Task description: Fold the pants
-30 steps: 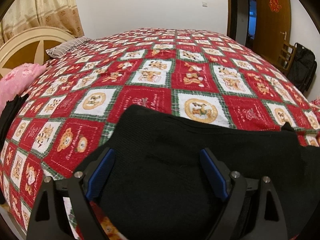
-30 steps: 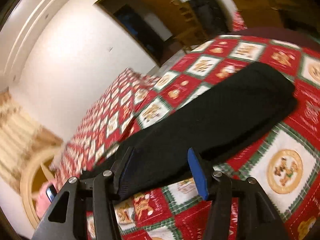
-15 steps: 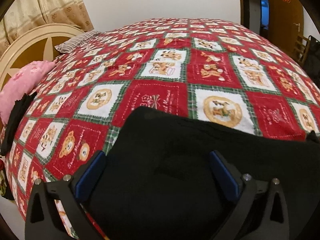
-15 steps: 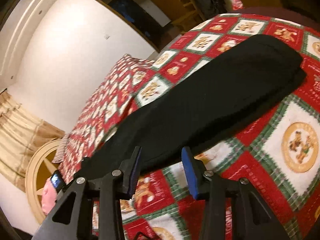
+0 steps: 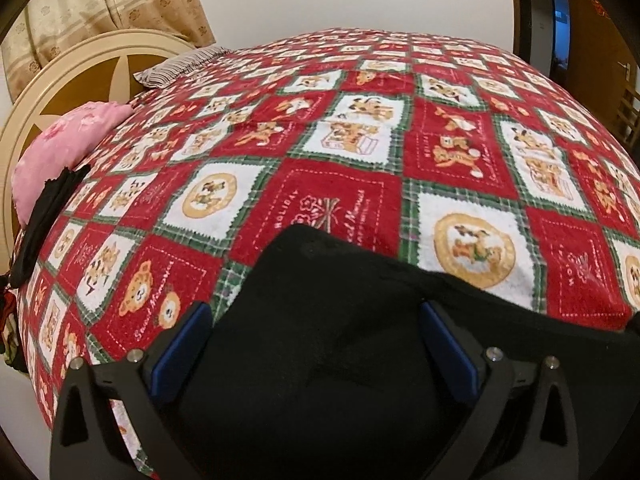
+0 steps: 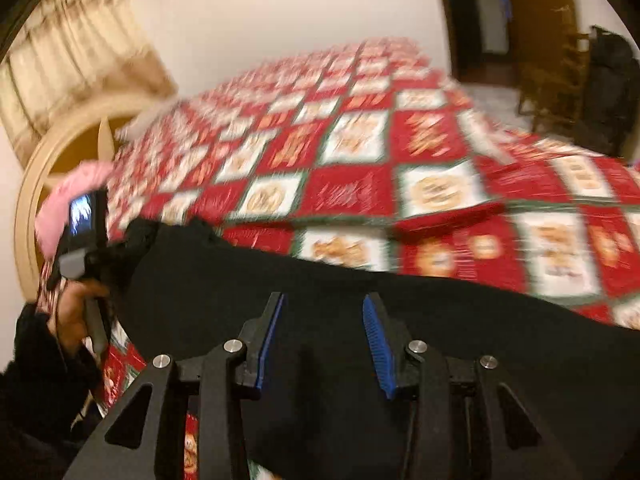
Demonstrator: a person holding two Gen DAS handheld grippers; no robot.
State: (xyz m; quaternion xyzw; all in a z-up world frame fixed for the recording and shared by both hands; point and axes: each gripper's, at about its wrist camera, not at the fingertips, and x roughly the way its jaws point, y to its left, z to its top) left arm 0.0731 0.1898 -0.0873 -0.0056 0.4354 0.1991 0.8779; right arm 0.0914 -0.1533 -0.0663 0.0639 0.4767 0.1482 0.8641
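At the far left of the bed a pink floral pillow (image 5: 60, 148) leans on the cream round wooden headboard (image 5: 72, 76), with a dark cloth (image 5: 44, 220) draped just below it and a striped pillow (image 5: 180, 66) farther along. The red, white and green checked Christmas blanket (image 5: 360, 148) covers the whole mattress; one red square reads "HOLIDAY" in white stitching, and a teddy-bear square nearer the left carries cursive words too small to read.

The black knit pants (image 5: 340, 340) lie flat along the near edge of the blanket, one rounded corner poking toward the middle. In the left wrist view, the left gripper (image 5: 316, 344) stands wide, its blue-padded fingers (image 5: 180, 344) spread over the cloth near that corner; I cannot tell whether they touch it.

In the blurred right wrist view the pants (image 6: 440, 320) stretch left to right under the right gripper (image 6: 324, 336), whose jaws are moderately apart with the black fabric between and below them. The person's left hand (image 6: 76, 316) grips the other tool's handle at the left end of the pants
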